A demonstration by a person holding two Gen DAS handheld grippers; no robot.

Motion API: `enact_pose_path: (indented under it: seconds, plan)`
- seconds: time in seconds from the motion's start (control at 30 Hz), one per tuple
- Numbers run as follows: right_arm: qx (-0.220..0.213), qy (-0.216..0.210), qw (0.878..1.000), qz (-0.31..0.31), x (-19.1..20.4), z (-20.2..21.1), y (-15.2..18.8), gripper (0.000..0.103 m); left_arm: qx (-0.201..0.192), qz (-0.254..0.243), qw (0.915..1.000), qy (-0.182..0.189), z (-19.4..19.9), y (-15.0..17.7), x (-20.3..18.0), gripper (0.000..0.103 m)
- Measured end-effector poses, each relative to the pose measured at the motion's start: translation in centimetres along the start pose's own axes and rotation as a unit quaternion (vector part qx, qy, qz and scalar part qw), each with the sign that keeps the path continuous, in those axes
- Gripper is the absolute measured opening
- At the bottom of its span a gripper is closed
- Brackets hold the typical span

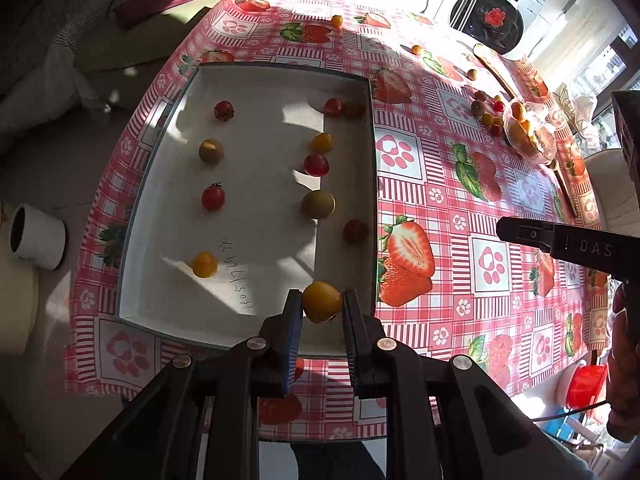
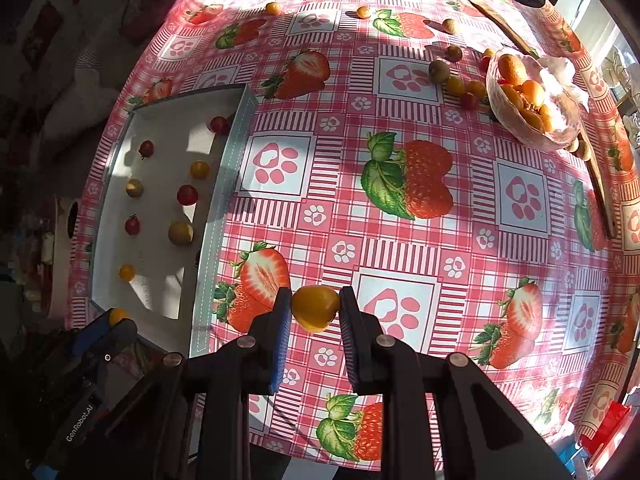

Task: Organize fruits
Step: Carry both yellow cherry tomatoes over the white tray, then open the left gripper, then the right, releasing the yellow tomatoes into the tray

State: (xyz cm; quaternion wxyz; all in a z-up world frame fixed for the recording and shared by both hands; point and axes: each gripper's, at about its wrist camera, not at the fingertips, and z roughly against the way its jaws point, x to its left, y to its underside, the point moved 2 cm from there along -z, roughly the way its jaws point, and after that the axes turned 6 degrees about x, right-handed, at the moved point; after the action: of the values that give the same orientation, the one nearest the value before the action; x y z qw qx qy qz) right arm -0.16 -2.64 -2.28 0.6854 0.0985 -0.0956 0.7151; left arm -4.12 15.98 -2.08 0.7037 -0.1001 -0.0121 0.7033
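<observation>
My left gripper (image 1: 321, 304) is shut on a yellow-orange fruit (image 1: 321, 302) over the near right part of the white tray (image 1: 256, 88). The tray holds several red, yellow and brown small fruits in two rows. My right gripper (image 2: 315, 308) is shut on another yellow-orange fruit (image 2: 315, 307) above the strawberry tablecloth, right of the tray (image 2: 224, 184). The left gripper also shows in the right wrist view (image 2: 116, 320) at the tray's near corner. The right gripper's finger (image 1: 560, 242) shows at the right of the left wrist view.
A clear bowl (image 2: 532, 128) of orange fruits stands at the far right, with loose small fruits (image 2: 456, 80) beside it and a wooden board (image 2: 600, 184) under it. Two loose fruits (image 2: 273, 8) lie at the far edge. A white cup (image 1: 36, 236) sits off the table's left.
</observation>
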Motion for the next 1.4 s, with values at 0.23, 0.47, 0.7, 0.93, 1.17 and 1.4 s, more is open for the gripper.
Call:
enact_pose_path:
  seconds: [0.23, 0.47, 0.7, 0.93, 1.17, 1.4]
  plan:
    - [0.016, -0.016, 0.999, 0.029, 3.9, -1.7, -1.4, 0.026, -0.001, 0.032, 0.9992, -0.023, -1.1, -1.3, 4.6, 0.022]
    - [0.029, -0.034, 0.998, 0.052, 8.3, -3.6, -3.8, 0.026, -0.002, 0.059, 0.9975, -0.040, -2.8, -3.6, 8.9, 0.022]
    - [0.040, -0.044, 0.996, 0.070, 12.1, -6.3, -6.8, 0.026, 0.012, 0.059, 0.9964, -0.059, -5.3, -5.4, 10.6, 0.022]
    - [0.047, -0.026, 0.994, 0.096, 15.0, -9.2, -9.2, 0.026, 0.027, 0.052, 0.9961, -0.066, -6.9, -5.4, 10.8, 0.022]
    - [0.054, -0.003, 0.992, 0.113, 16.0, -11.3, -9.6, 0.027, 0.023, 0.035, 0.9964, -0.073, -7.2, -5.5, 10.8, 0.022]
    - [0.060, -0.014, 0.992, 0.113, 16.2, -10.7, -10.0, 0.029, 0.020, 0.031, 0.9960, -0.082, -6.6, -5.7, 9.8, 0.068]
